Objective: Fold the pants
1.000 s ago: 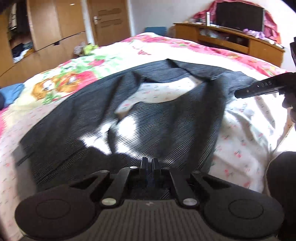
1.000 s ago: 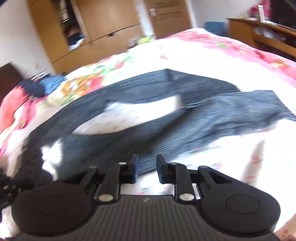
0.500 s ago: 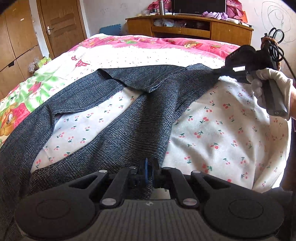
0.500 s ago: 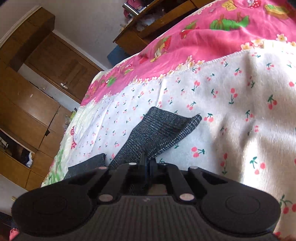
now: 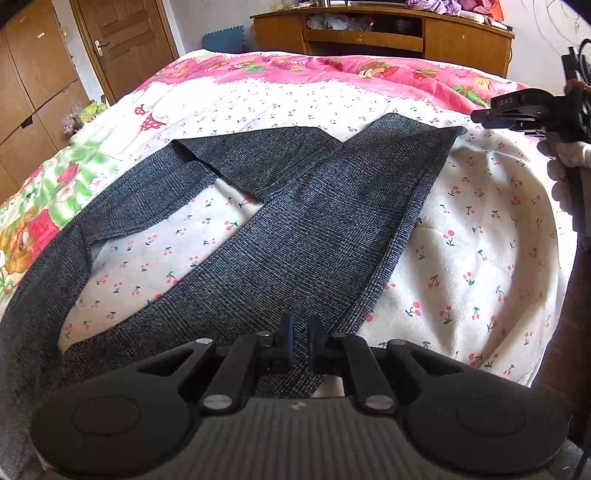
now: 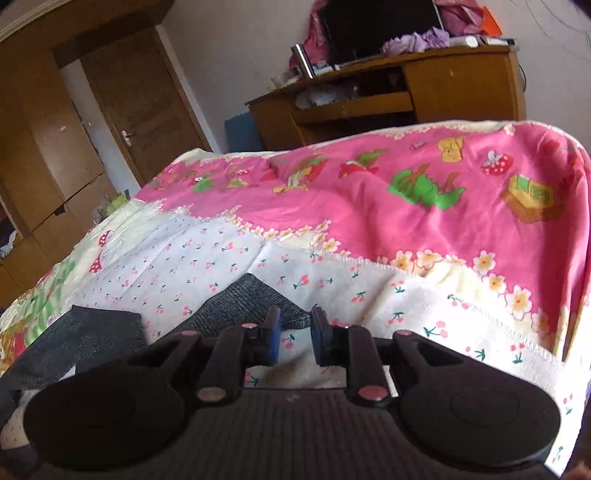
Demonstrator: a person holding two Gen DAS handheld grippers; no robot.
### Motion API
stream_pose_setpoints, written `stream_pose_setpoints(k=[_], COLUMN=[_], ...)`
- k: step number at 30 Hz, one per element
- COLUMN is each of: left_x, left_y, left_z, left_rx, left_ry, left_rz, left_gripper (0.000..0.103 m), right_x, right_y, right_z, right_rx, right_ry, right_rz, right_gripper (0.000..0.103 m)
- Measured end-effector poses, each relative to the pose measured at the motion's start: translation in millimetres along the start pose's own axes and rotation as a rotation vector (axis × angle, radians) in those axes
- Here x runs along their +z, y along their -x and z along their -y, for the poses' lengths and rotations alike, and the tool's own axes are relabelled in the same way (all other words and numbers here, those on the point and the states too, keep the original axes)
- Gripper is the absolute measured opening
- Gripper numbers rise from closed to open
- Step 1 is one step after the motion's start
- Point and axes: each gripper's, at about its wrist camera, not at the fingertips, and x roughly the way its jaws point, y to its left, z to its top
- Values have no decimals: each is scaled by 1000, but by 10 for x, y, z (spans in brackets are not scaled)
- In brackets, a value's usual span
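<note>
- The left gripper is sitting nearest, over the near edge of the dark grey pants, its jaws standing slightly apart with the fabric showing in the gap between them; nothing is being pinched.
- The pants are lying spread across the cherry-print bedspread, one leg running from near to far right, the other crossing under it toward the far left.
- The right gripper is hovering just beyond the far hem of that leg, jaws apart, bedspread showing between them.
- A gloved hand is gripping its handle at the right.
- A wooden cabinet and door are standing farthest back.
</note>
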Motion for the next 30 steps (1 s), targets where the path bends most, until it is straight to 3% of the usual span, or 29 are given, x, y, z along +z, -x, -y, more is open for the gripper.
stream_pose_setpoints(k=[4,5,7,9,14,17,18,19,20,22,25,30], left_x=[9,1,-30,-75,-210,-295,-324,-351,-376,-423,-441,-186], left_y=[94,119,157,155,78,-13,-44,-70,-91,-129,-153,-228], left_z=[-168,-218,-329,-479,-831,-1029,-1077,-1118,-1155,-1232,-1329,-1373], left_rx=[42,53,61,50,7,-37,-43,-44,-44,-37,-26,-31], left_ry=[29,29,31,45,66,93,95,98,102,112,129,124], left_rz=[32,42,62,79,133,165,177,187,194,203,222,279], left_gripper=[25,25,26,29,30,30,30,30,30,30,30,30], right_x=[-97,-143,-285,-465,-846,-1036,-1095,-1125,-1114,-997,-665,217], right_y=[166,134,-31,-220,-572,-859,-928,-988,-1029,-1071,-970,-992], right_z=[-670,-933,-1423,-1852,-2510,-2630,-2647,-2643,-2612,-2571,-2527,-2422], right_rx=[219,287,385,422,380,330,297,265,247,242,217,74], right_ry=[238,319,459,586,848,898,913,920,909,839,800,772], right_rz=[-10,-16,-34,-57,-73,-164,-183,-189,-204,-232,-188,-35], right_gripper=[21,24,44,43,44,42,39,24,19,6,6,6])
